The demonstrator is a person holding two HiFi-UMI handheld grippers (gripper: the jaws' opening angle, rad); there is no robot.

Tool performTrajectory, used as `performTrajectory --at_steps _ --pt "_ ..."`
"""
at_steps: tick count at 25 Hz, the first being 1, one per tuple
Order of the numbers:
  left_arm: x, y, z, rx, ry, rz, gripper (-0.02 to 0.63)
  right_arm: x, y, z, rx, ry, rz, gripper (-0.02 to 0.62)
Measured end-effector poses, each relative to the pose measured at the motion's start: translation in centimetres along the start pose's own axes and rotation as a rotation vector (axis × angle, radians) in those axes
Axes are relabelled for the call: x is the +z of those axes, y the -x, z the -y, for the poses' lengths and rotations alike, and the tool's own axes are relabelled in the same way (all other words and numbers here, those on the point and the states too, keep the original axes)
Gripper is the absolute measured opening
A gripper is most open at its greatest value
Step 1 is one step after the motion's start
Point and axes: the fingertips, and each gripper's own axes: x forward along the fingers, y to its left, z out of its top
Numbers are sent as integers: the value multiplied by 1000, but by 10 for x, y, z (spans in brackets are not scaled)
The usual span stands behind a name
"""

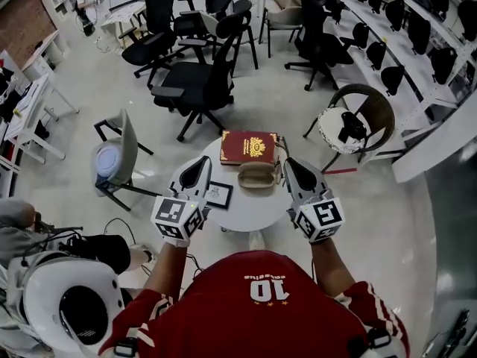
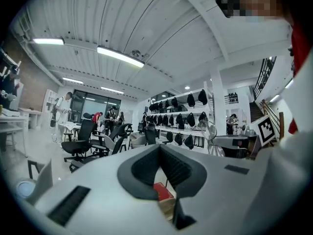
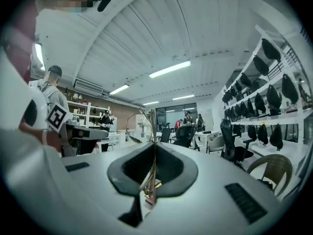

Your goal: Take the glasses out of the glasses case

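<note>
Glasses (image 3: 152,131): thin gold wire frame. One round rim stands edge-on past the jaw tips and the slim arms hang below them. They are off the tabletop, held in the air.
Right gripper (image 3: 154,143): jaws closed tight on the wire frame, which runs upright through the seam between the dark pads. In the head view it (image 1: 291,162) points level over the right part of the tabletop.
Left gripper (image 2: 160,147): jaws pressed together with nothing between them. In the head view it (image 1: 200,162) hangs level over the left part of the tabletop.
Glasses case (image 1: 256,176): tan and oval, lying on the far half of the tabletop between the two grippers. Whether its lid is up cannot be made out.
Red book (image 1: 250,148): dark red cover with a gold emblem, lying flat at the far edge of the tabletop just behind the case.
Table (image 1: 246,211): round and white, with a small black-framed card (image 1: 218,195) near its left edge.
</note>
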Motion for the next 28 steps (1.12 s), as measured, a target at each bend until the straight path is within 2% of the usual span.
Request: performTrajectory --at_steps 5,11,28 --pt "13 6 6 11 -27 36 9 5 18 20 -130 -11 20 25" --pt "16 9 2 28 -29 58 9 0 31 38 -218 -35 27 25" --pt "20 13 0 15 -26 53 9 3 35 34 -256 -38 29 25"
